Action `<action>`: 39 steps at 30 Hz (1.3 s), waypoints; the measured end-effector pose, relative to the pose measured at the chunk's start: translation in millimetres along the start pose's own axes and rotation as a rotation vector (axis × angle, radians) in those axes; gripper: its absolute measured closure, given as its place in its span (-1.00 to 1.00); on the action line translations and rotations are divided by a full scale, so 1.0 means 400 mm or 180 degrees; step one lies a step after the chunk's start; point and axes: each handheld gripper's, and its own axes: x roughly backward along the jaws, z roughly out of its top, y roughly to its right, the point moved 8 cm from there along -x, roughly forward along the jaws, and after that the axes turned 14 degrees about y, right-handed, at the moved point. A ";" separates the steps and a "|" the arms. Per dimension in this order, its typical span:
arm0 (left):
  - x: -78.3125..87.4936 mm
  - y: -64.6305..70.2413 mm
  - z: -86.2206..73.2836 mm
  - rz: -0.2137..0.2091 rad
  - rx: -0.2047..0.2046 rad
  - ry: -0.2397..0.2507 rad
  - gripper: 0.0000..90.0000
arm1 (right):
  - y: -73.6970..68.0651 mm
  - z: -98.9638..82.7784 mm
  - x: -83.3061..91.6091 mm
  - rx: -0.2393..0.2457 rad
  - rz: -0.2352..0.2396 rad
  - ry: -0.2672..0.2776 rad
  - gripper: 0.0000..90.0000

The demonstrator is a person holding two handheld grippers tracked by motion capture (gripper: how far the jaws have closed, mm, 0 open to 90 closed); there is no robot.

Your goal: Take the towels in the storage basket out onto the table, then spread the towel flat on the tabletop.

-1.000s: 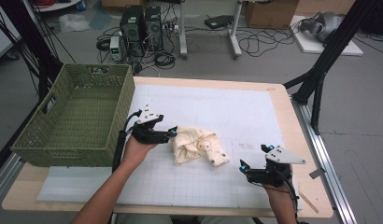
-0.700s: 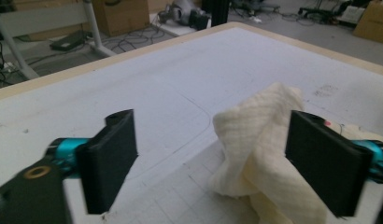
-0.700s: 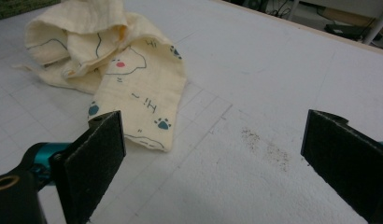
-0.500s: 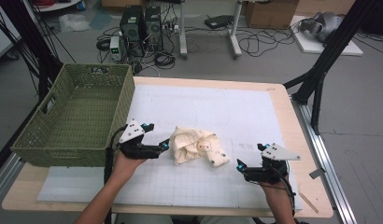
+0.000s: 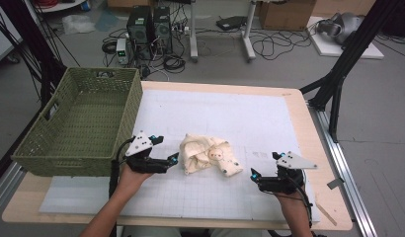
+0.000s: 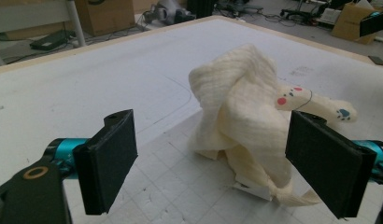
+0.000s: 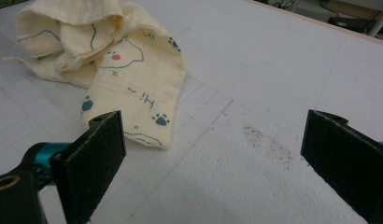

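Since the earlier frame, left gripper (image 5: 175,159) has backed off cloth (image 5: 209,154) at table (image 5: 299,101) centre, jaws just opened wide, empty; right gripper (image 5: 253,174) wide; a shallow regrasp may pinch one layer and slip.

One crumpled cream cloth (image 5: 210,155), one green woven basket (image 5: 79,123), two handheld grippers, perhaps two computer towers (image 5: 150,24) behind.
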 end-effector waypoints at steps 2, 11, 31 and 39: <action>0.001 0.003 0.004 0.0008 -0.0018 0.0029 -0.63 | -0.003 0.001 0.002 -0.0022 0.0013 0.0000 -0.87; -0.008 0.020 0.001 -0.0071 -0.0029 -0.0022 -0.63 | -0.002 -0.001 0.000 -0.0006 -0.0003 -0.0011 -0.87; -0.058 0.111 -0.050 -0.0536 -0.0352 -0.0421 -0.01 | -0.033 0.000 -0.021 0.0081 0.0099 -0.0037 -0.82; -0.090 0.084 -0.083 -0.0203 -0.0459 -0.0716 0.68 | -0.116 -0.008 -0.097 0.0244 0.0483 -0.0202 -0.53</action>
